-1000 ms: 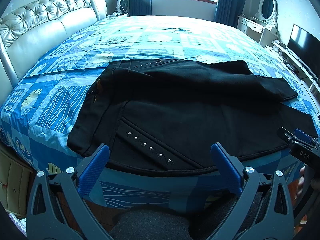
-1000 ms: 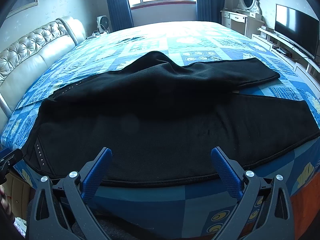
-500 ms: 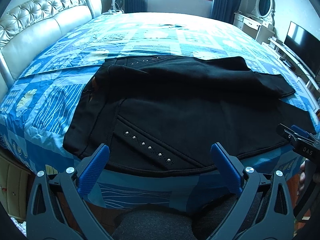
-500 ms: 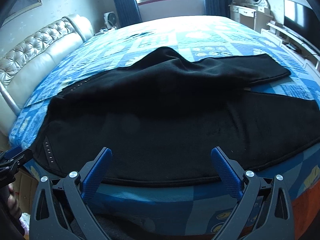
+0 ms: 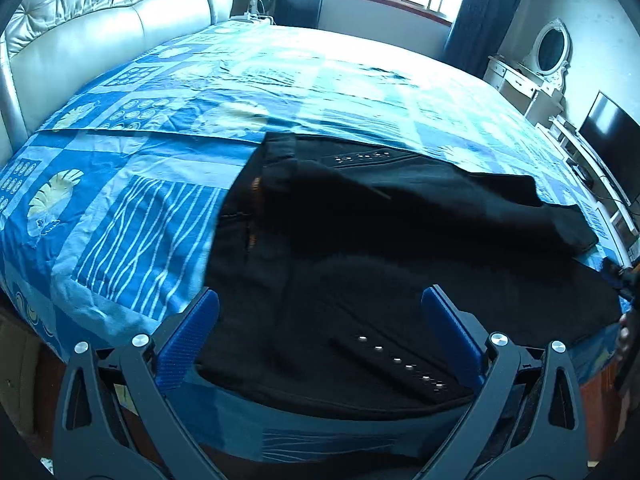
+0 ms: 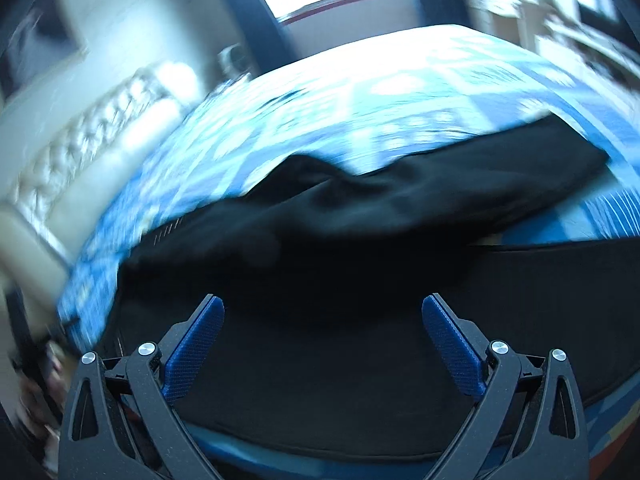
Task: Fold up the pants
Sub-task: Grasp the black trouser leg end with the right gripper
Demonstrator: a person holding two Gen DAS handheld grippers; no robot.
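Observation:
Black pants [image 5: 360,248] lie spread across the near edge of the blue patterned bed, waist to the left with a row of silver studs [image 5: 400,360], one leg lying partly over the other. My left gripper [image 5: 320,320] is open and empty, hovering just above the waist end. My right gripper [image 6: 322,328] is open and empty over the middle of the pants [image 6: 360,260]; that view is motion-blurred. The right gripper's tip [image 5: 618,276] shows at the right edge of the left wrist view.
A padded cream headboard [image 5: 100,20] runs along the left. A dresser with an oval mirror [image 5: 550,46] and a TV [image 5: 608,132] stand at the right. The bed's front edge [image 5: 280,436] is directly below my grippers.
Both grippers have moved forward and in over the pants. The left view has swung left toward the waist. The right view has tilted and blurred with fast motion.

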